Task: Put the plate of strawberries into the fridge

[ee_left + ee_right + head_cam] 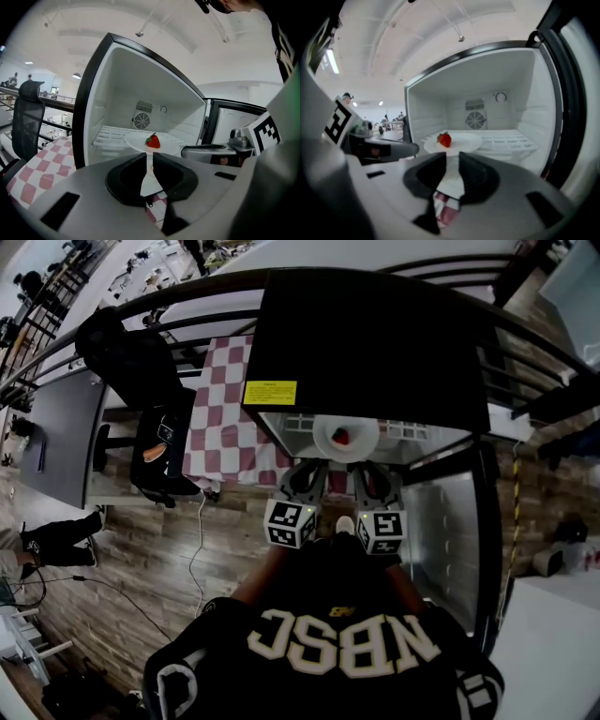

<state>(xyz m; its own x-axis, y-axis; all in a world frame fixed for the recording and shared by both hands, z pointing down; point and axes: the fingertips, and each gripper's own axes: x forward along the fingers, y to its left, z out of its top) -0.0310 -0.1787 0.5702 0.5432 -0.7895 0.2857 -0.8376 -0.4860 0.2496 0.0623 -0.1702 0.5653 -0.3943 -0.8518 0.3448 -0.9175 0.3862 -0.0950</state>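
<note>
The left gripper point(151, 159) and the right gripper point(453, 159) each clamp the near rim of the plate point(138, 139), which seems to rest at the front edge of the fridge shelf point(110, 135); they should push together, level and slowly, so the strawberry point(153, 140) does not roll
</note>
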